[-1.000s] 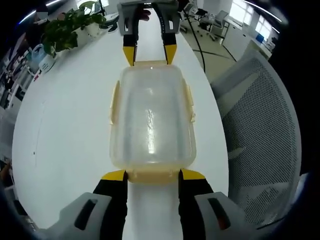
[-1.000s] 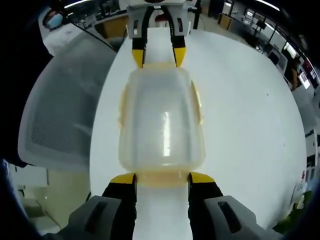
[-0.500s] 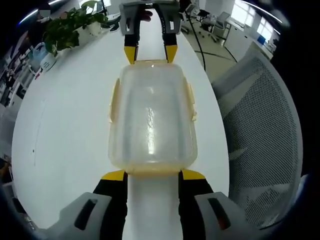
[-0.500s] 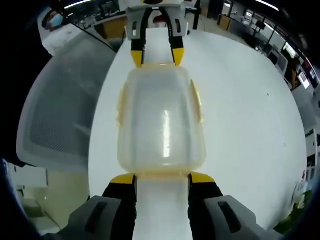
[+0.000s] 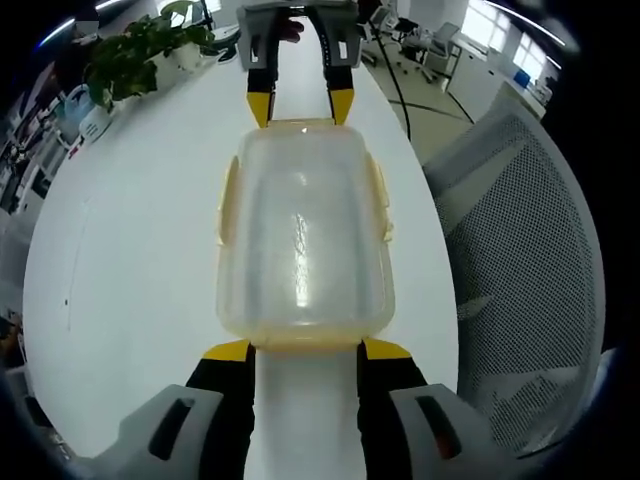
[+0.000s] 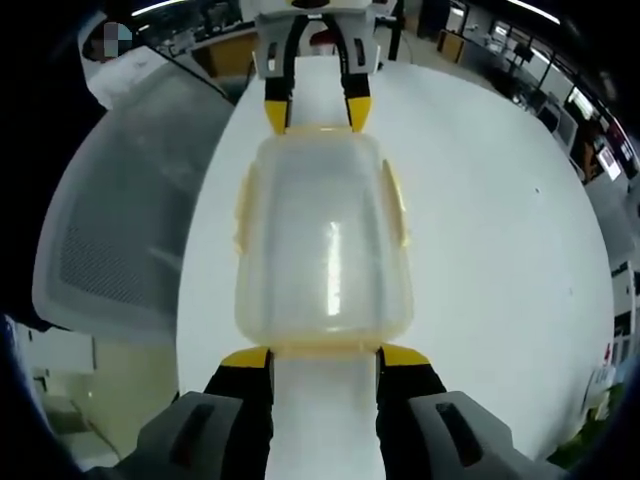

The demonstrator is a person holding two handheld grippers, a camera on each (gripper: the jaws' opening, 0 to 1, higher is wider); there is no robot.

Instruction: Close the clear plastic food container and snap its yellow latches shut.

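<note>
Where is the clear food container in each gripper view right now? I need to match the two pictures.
Left gripper view: the container sits centre, just beyond the left gripper.
Right gripper view: the container sits centre, just beyond the right gripper.
Shared landmark: the mesh chair, at the right in the left gripper view, at the left in the right gripper view.

Left claw (image 5: 305,350) apparently touches the container (image 5: 302,235); right claw (image 5: 300,105) opposite.

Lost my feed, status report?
Left gripper and right gripper open at opposite ends of the container. Lid on, side latches look unsnapped. Nothing in the way.
</note>
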